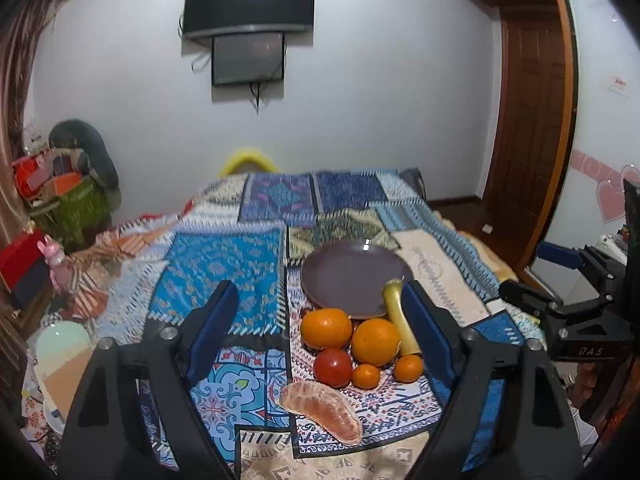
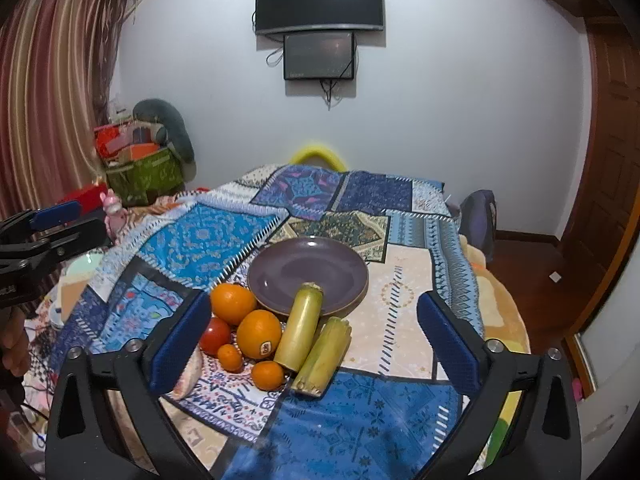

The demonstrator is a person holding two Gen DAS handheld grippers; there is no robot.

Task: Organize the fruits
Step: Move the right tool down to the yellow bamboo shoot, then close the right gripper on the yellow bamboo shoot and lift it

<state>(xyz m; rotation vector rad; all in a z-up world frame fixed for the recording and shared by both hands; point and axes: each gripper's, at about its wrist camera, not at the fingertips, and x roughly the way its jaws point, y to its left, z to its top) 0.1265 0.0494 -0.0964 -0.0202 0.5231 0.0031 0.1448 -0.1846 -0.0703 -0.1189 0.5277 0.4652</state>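
Surface: a round counter (image 2: 404, 288) covered by a patchwork cloth (image 2: 208, 236) in blue, cream and white.
Plate: a purple plate (image 2: 320, 264) sits near the middle of the counter with nothing on its face; the tip of one corn cob leans on its rim at 6 o'clock.
Oranges: two large oranges (image 2: 233, 303) (image 2: 259, 334) lie at 7 o'clock from the plate, touching each other; the nearer one carries a small sticker.
Small fruit: two mandarins (image 2: 230, 357) (image 2: 268, 375) lie in front of the large oranges, with a red tomato (image 2: 215, 335) at 9 o'clock from the nearer orange.
Corn: two pale yellow corn cobs (image 2: 300, 326) (image 2: 322, 356) lie side by side at 3 o'clock from the oranges, slanting toward the plate.
Peeled fruit: a peeled citrus segment (image 1: 322, 410) lies at 6 o'clock from the tomato, nearest the left wrist camera.
Left claw: the left claw (image 1: 316, 332) hangs above the fruit pile, its blue pads apart and gripping nothing.
Right claw: the right claw (image 2: 316, 344) hangs above the corn and oranges, its blue pads wide apart and holding nothing.
Background: a dark screen (image 2: 319, 2) hangs on the white wall at 12 o'clock.
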